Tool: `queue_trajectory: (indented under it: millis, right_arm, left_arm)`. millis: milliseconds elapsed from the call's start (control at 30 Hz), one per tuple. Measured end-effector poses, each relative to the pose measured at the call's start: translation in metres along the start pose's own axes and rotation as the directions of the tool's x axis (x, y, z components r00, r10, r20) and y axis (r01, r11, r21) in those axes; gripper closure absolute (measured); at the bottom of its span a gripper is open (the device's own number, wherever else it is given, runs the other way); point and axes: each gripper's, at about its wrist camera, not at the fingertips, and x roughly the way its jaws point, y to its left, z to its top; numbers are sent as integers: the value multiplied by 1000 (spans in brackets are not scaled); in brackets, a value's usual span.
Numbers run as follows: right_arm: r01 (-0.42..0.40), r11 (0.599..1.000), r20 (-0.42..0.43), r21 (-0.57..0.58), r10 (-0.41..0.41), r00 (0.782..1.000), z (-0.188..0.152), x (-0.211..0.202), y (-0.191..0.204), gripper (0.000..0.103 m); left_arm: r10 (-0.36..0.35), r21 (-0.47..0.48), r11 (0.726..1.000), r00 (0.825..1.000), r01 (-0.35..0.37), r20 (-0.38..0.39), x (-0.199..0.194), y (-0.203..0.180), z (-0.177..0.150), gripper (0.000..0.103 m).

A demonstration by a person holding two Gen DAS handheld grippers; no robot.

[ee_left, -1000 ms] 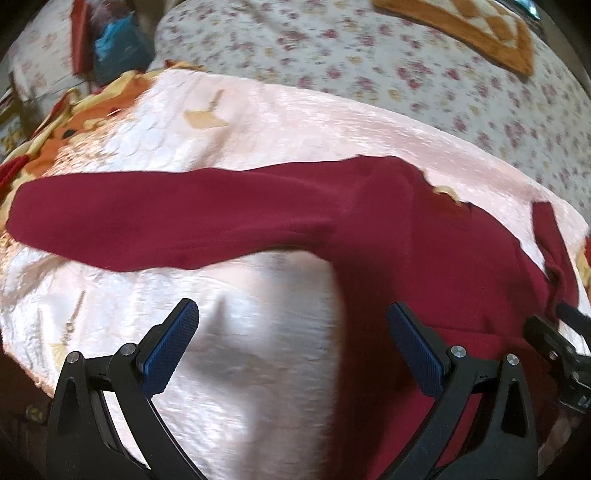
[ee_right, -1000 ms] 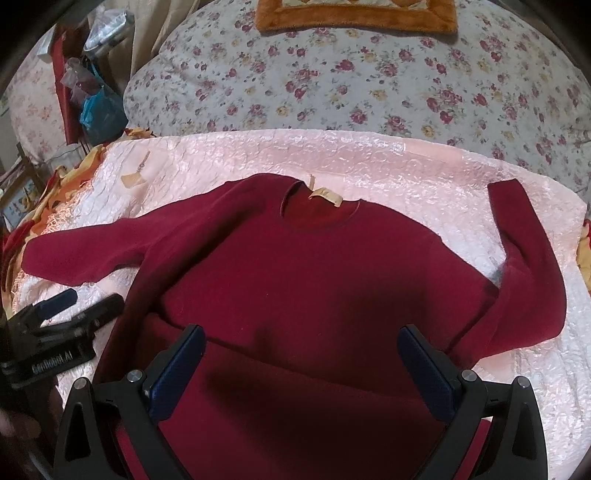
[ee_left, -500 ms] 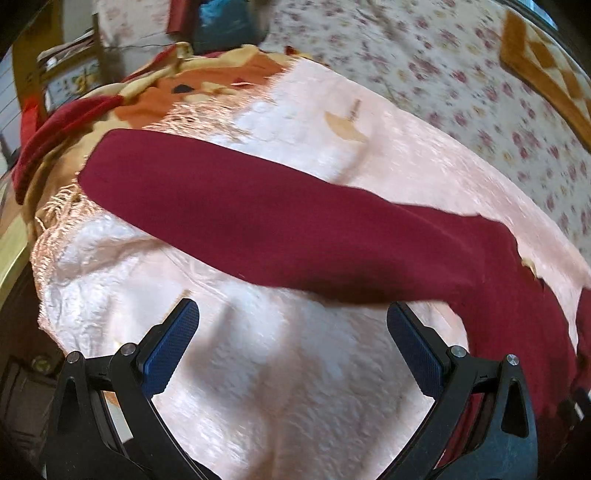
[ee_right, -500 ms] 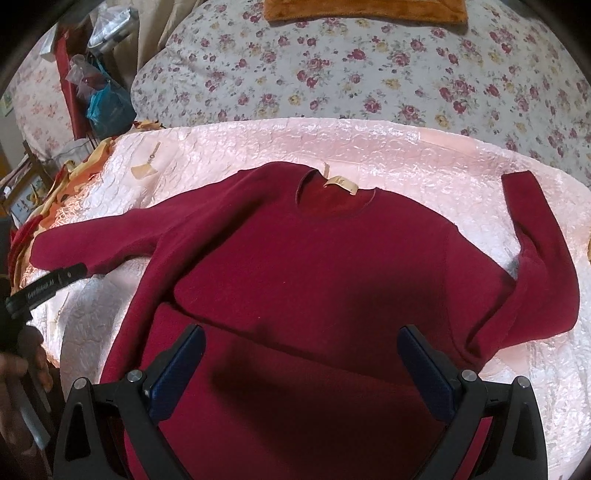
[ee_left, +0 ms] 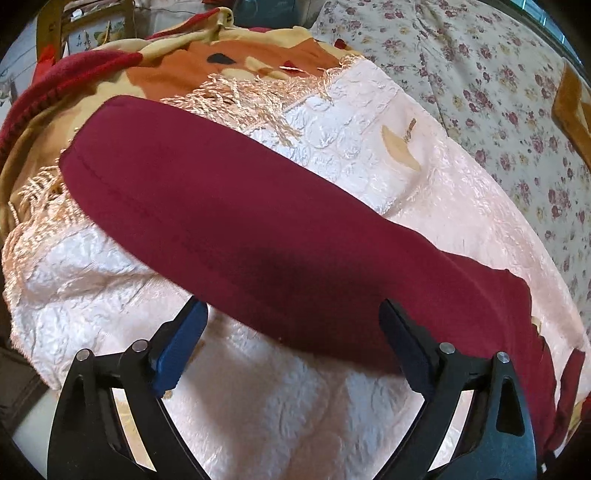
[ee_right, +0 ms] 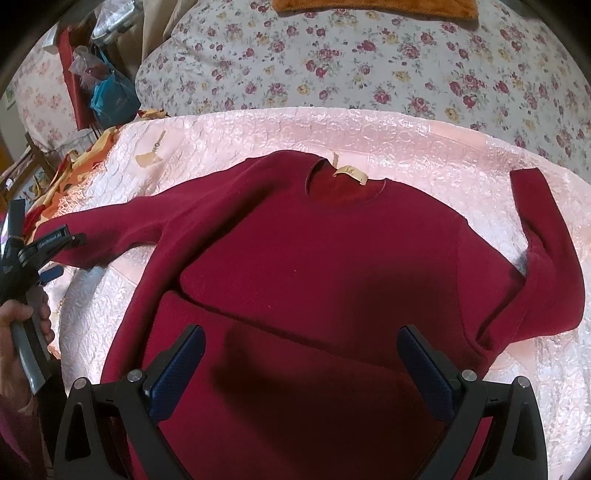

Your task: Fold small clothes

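Note:
A dark red long-sleeved sweater (ee_right: pixel 314 266) lies flat on a pale pink quilted cloth (ee_right: pixel 369 133), neck away from me, bottom part folded up over the body. Its left sleeve (ee_left: pixel 229 221) stretches out across the left wrist view. My left gripper (ee_left: pixel 291 328) is open, its blue pads at the sleeve's near edge, holding nothing. It also shows at the left of the right wrist view (ee_right: pixel 55 247) by the sleeve's cuff. My right gripper (ee_right: pixel 301 354) is open above the sweater's folded lower part. The right sleeve (ee_right: pixel 546 258) bends back toward the body.
A floral bedspread (ee_right: pixel 369 66) lies behind the pink cloth. An orange and yellow fringed blanket (ee_left: pixel 221 62) sits past the sleeve's cuff. A blue bag (ee_right: pixel 110 99) and clutter stand at the far left. An orange mat (ee_right: pixel 369 5) lies at the back.
My left gripper has swung left from the sweater's body out along the left sleeve toward the cuff. My right gripper has drifted slightly closer over the sweater. Both stay open.

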Motion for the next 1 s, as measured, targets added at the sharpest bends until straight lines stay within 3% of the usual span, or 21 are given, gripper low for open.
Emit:
queue_trajectory:
  millis: [133, 200, 267, 467, 567, 800, 1000]
  right_arm:
    - [-3, 1000, -7, -4, 3, 1000, 1, 3, 1, 0]
    - [-8, 1000, -17, -7, 8, 1000, 0, 6, 3, 0]
    - [-9, 1000, -23, -12, 9, 1000, -1, 8, 4, 0]
    - [-21, 1000, -32, -6, 21, 999, -2, 11, 3, 0]
    - [-29, 1000, -34, -6, 29, 999, -3, 12, 4, 0]
    - [-31, 1000, -20, 6, 31, 999, -3, 7, 0, 0]
    - [-23, 999, -8, 32, 23, 1000, -1, 2, -9, 0]
  left_arm:
    - [-2, 0, 1000, 1000, 2, 8, 7, -1, 3, 33]
    - [-3, -11, 1000, 1000, 3, 10, 11, 1, 6, 59]
    - [5, -26, 1000, 1000, -4, 12, 12, 4, 9, 75]
    - [-5, 11, 1000, 998, 4, 67, -9, -6, 7, 76]
    - [-17, 41, 999, 993, 12, 119, -23, -15, 8, 90]
    - [-110, 131, 988, 978, 88, 179, -54, -48, 10, 93]
    - [-209, 262, 953, 958, 154, 197, -82, -99, -2, 94]
